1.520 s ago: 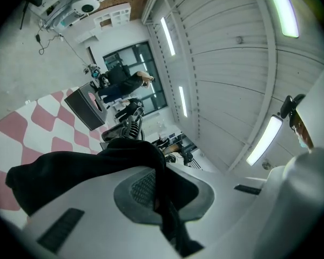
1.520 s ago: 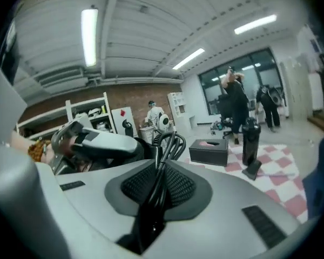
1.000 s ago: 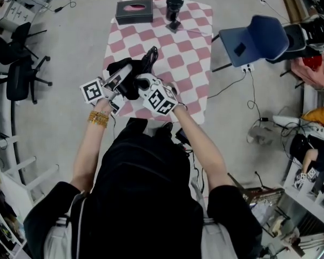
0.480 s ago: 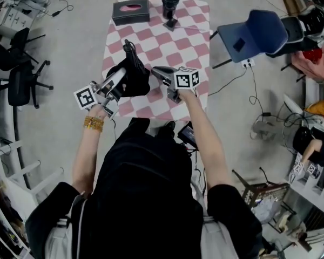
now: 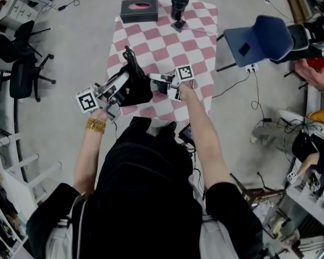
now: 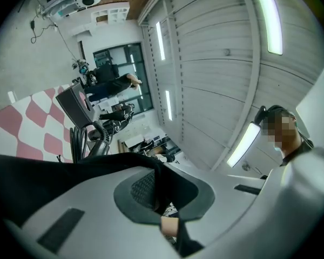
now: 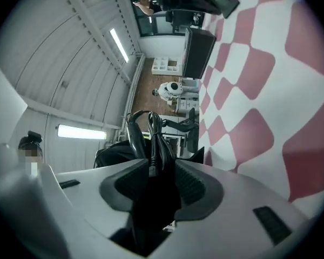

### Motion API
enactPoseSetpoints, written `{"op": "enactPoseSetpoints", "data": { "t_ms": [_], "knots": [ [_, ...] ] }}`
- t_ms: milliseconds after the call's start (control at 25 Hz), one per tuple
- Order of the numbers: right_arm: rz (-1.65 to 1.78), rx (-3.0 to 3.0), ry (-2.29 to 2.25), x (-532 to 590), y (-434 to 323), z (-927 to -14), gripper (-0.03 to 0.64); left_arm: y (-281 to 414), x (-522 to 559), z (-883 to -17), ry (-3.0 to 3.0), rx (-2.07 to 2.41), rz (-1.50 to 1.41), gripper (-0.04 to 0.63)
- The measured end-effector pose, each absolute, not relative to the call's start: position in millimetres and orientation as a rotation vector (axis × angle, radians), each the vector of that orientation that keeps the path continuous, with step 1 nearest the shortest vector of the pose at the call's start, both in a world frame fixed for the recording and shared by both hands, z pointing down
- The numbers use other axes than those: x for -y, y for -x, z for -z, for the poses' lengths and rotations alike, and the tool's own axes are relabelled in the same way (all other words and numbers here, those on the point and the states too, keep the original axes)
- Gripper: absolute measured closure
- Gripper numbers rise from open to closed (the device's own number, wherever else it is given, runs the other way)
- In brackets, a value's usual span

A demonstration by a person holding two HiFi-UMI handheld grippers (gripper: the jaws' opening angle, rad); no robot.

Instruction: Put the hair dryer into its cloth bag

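My left gripper (image 5: 124, 84) has its jaws clamped on the limp black cloth bag (image 5: 136, 88), held over the 7 o'clock corner of the pink-and-white checked bench (image 5: 197, 34). From 3 o'clock of the bag my right gripper (image 5: 153, 79) is opening its jaws, with the hair dryer's looped black cord (image 7: 151, 136) standing between them. The cord pokes out of the bag at 12 o'clock (the dryer's body I cannot pick out against the dark cloth).

left hand-held gripper (image 5: 127, 81) pinches cloth bag (image 5: 139, 90); right hand-held gripper (image 5: 154, 79), jaws opening around cord (image 7: 152, 136).
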State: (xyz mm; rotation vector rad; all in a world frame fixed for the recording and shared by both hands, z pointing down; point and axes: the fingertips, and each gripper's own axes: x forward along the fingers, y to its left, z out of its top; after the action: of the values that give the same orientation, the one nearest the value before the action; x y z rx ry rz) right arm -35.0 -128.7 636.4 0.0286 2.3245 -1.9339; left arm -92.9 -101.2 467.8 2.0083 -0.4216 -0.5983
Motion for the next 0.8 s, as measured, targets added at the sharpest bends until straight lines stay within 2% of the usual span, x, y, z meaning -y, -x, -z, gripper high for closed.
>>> {"op": "enactPoseSetpoints", "data": {
  "t_ms": [400,520,640,800],
  "knots": [
    [1.983,-2.235,-0.279,93,49,-626,0.459,96,95,-450,-2.091,0.357,0.621,0.577],
    [1.94,-2.242,-0.329,84,54,-614,0.505,96,97,-444,-2.105,0.345,0.627,0.577],
    [1.883,-2.306,-0.233,89,56,-607,0.585,99,101,-443,-2.116,0.36,0.622,0.577],
    [1.817,-2.405,-0.069,97,46,-594,0.592,109,108,-447,-2.134,0.411,0.581,0.577]
  ]
}}
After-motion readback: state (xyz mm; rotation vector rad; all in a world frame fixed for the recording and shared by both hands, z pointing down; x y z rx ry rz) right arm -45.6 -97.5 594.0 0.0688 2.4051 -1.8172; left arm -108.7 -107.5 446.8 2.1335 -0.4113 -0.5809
